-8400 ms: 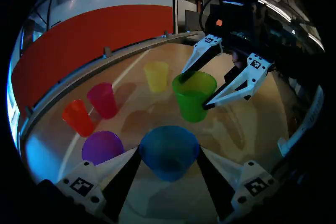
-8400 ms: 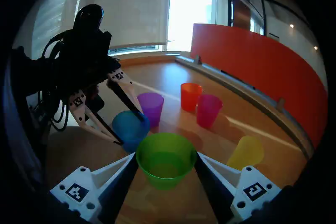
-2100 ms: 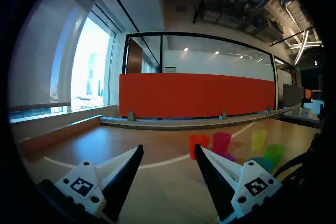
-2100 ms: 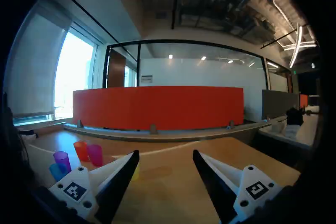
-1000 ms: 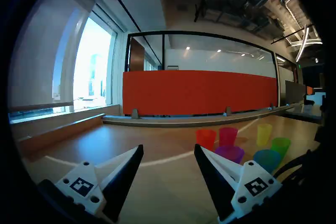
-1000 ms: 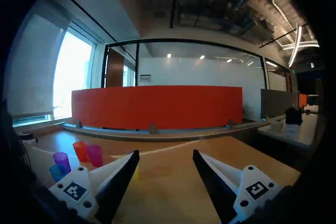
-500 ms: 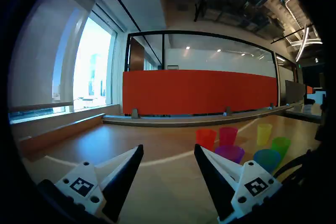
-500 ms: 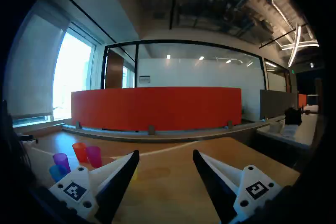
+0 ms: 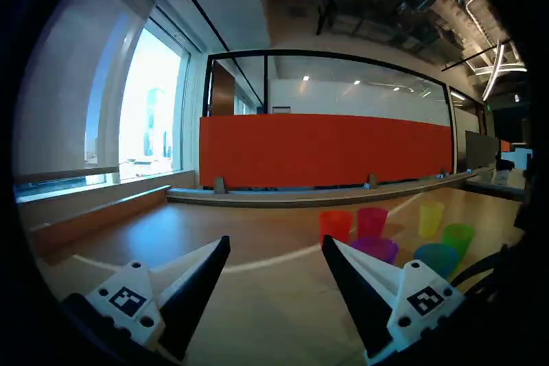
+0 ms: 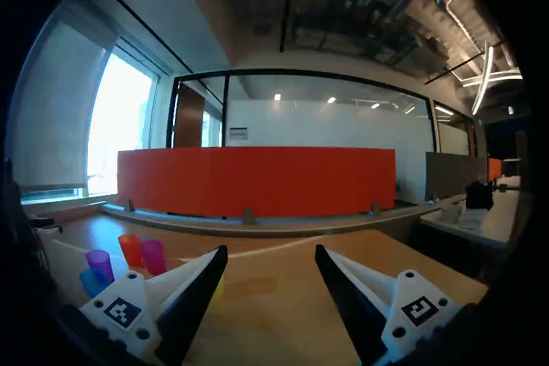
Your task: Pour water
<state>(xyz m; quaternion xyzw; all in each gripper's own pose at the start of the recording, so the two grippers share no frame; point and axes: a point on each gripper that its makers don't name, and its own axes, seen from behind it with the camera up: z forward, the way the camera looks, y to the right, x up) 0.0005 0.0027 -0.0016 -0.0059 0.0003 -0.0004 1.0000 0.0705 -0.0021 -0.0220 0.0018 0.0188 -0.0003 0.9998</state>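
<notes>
There are an orange cup (image 9: 335, 225), pink cup (image 9: 372, 222), purple cup (image 9: 375, 250), yellow cup (image 9: 431, 219), green cup (image 9: 458, 240) and blue cup (image 9: 436, 258).

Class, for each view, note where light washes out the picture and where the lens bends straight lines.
Left gripper view: the window is blown out to white, and its frame bows towards the edge. Right gripper view: the window glares too, the orange partition curves along its top, and the cups sit dim and squeezed near the rim.

Orange cup (image 9: 335, 223), magenta cup (image 9: 371, 220), yellow cup (image 9: 431, 218), green cup (image 9: 457, 238), purple cup (image 9: 374, 249), blue cup (image 9: 435, 258), upright, clustered on table (image 9: 274, 297)
</notes>
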